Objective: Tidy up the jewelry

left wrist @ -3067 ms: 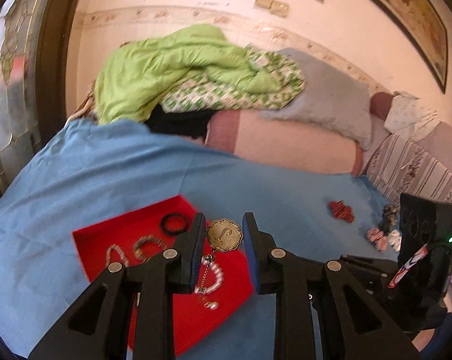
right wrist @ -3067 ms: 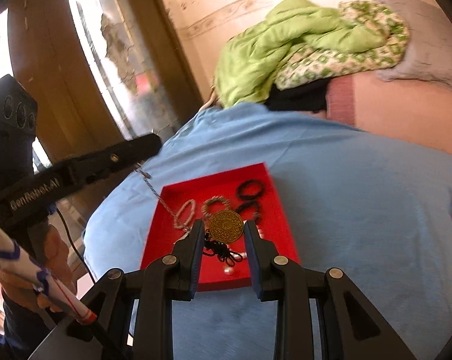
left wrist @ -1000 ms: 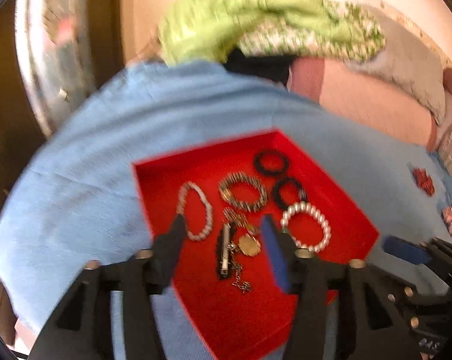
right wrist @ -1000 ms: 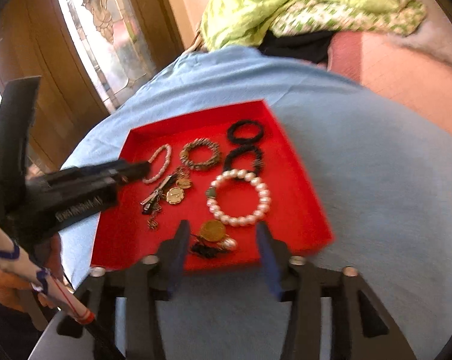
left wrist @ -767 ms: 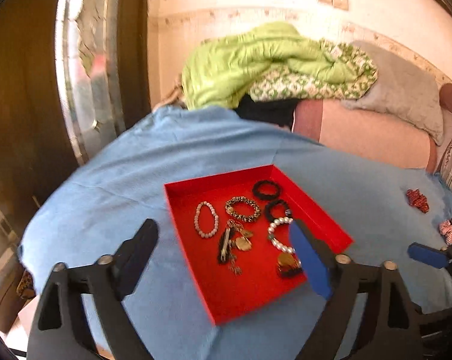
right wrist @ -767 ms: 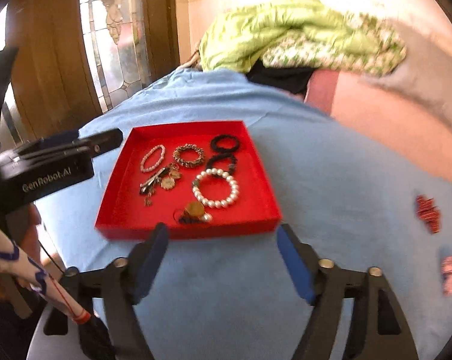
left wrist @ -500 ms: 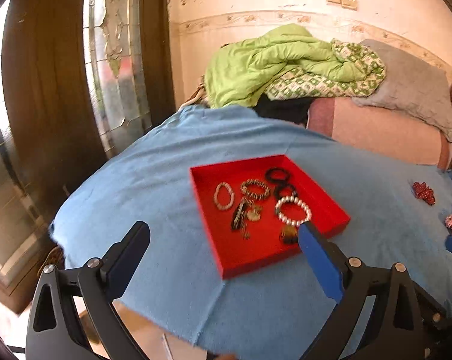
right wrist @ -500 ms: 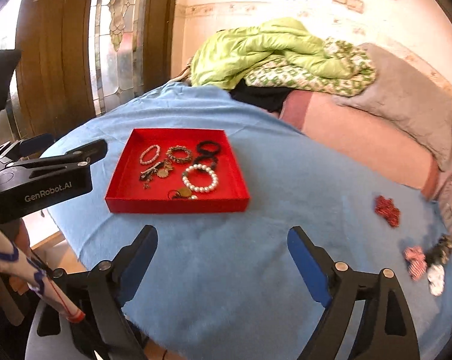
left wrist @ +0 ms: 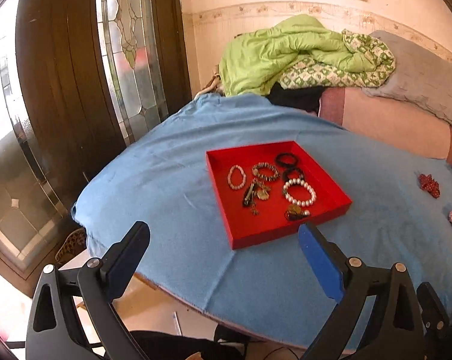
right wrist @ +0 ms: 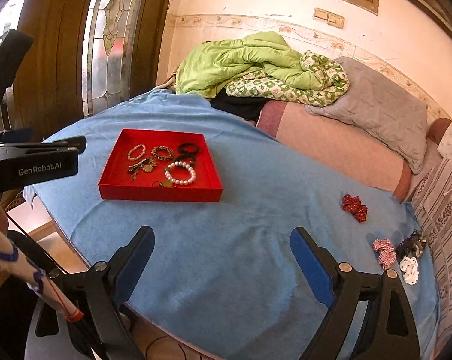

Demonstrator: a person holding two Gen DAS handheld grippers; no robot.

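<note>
A red tray (left wrist: 256,240) (right wrist: 159,195) lies on the blue cloth. In it are a pearl bracelet (left wrist: 299,193) (right wrist: 180,173), two black bracelets (left wrist: 286,159), a brown beaded bracelet (left wrist: 265,171), a pale pink bracelet (left wrist: 236,177), a chain with a gold pendant (left wrist: 256,193) and a second gold pendant (left wrist: 295,211) (right wrist: 165,183) near the front wall. My left gripper (left wrist: 222,229) is open and empty, back from the tray's near corner. The right gripper (right wrist: 221,233) hovers over bare cloth to the tray's right, jaws opening, nothing between them.
A red bow (right wrist: 354,207) and several small fabric scrunchies (right wrist: 385,252) lie on the cloth at the right. A green quilt (right wrist: 241,63) and grey pillow (right wrist: 376,111) are piled behind. The cloth's edge (left wrist: 165,276) drops off near me; a glazed wooden door (left wrist: 120,60) stands left.
Both grippers held gold pendants over the tray, then let them go into it. Both have since opened wide and pulled back and up, so the tray looks smaller and farther.
</note>
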